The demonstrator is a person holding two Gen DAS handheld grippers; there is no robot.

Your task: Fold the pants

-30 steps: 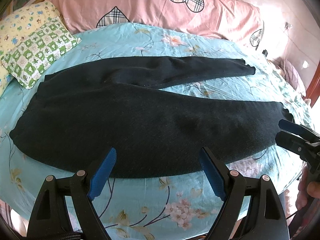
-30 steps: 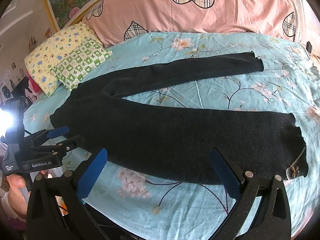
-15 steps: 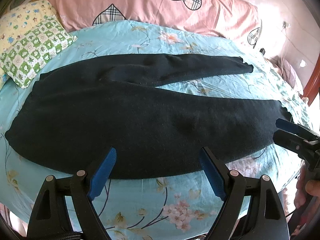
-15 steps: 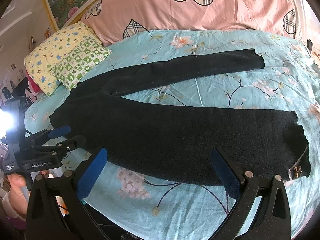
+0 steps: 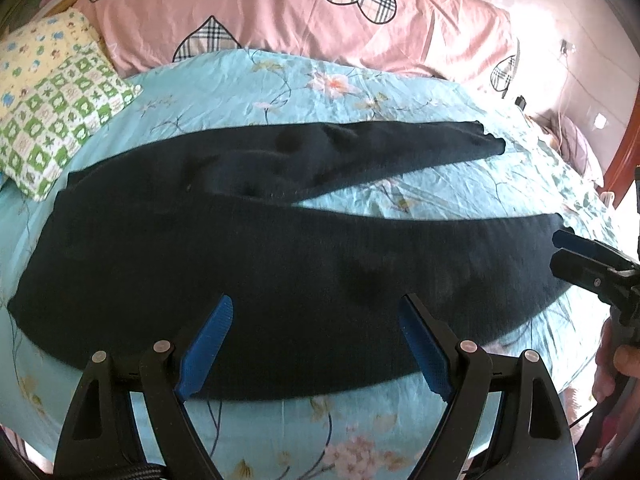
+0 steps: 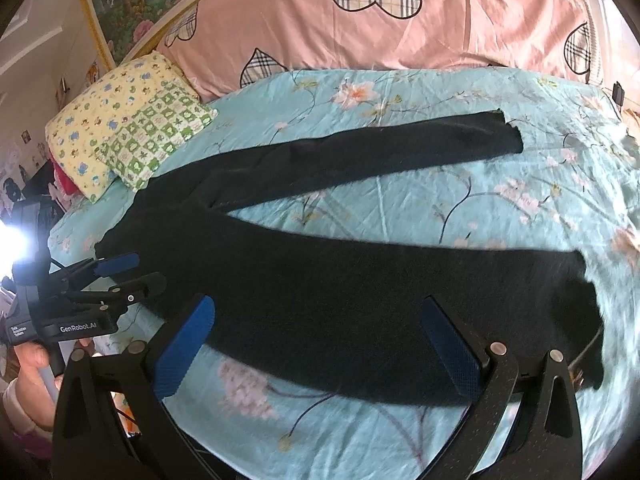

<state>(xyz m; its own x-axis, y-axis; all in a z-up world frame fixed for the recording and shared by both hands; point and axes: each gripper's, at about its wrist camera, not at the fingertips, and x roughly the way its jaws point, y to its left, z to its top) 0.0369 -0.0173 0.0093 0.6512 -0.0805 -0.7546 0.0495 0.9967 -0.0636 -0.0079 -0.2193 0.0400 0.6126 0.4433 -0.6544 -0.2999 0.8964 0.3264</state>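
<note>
Pants (image 5: 280, 264) flat on floral bed (image 5: 400, 92), legs spread apart

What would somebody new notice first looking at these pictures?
Most likely the black pants, spread flat across the turquoise floral bedsheet with the two legs splayed apart. Next, the left gripper and right gripper, both open and empty, poised over the pants' near edge. Behind lie a pink quilt with plaid hearts and a green checked pillow at far left.
</note>
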